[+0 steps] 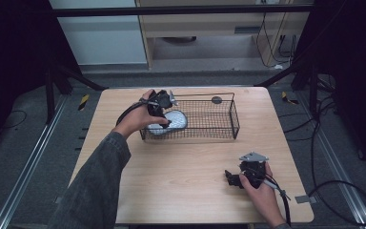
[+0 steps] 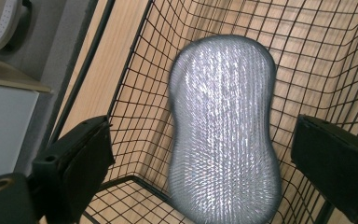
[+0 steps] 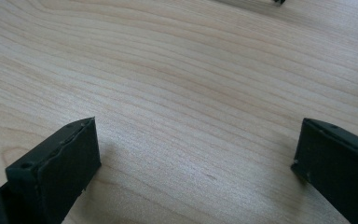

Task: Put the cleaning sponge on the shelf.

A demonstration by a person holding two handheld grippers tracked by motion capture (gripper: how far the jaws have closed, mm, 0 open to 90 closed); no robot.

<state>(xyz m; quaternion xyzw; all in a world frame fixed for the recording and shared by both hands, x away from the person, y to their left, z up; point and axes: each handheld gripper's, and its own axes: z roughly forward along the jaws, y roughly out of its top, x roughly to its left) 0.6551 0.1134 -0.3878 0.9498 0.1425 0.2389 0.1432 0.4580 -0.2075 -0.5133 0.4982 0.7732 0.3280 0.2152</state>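
Light wooden surface (image 1: 190,191) on grey floor, dark curtains either side. Wire basket (image 1: 219,125) at far edge; silver brush (image 2: 223,135) lies inside its left end. Left gripper (image 1: 164,114) over brush, fingers wide, not touching. Right gripper (image 1: 233,179) near basket-side front corner, fingers wide, empty.

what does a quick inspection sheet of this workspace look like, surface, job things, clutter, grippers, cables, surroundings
surface: light wooden table, bare around the right gripper
job's things: grey bristled oval pad lying inside the black wire basket, at its left end
clutter: small dark round mark at the table's far edge, too small to tell what it is
grippers: left gripper over the basket, jaws open either side of the pad, not touching it; right gripper open, low over bare wood
cables: one trails from each gripper; more cables loop on the floor at the right
surroundings: grey floor, metal rails, pale cabinets behind the table
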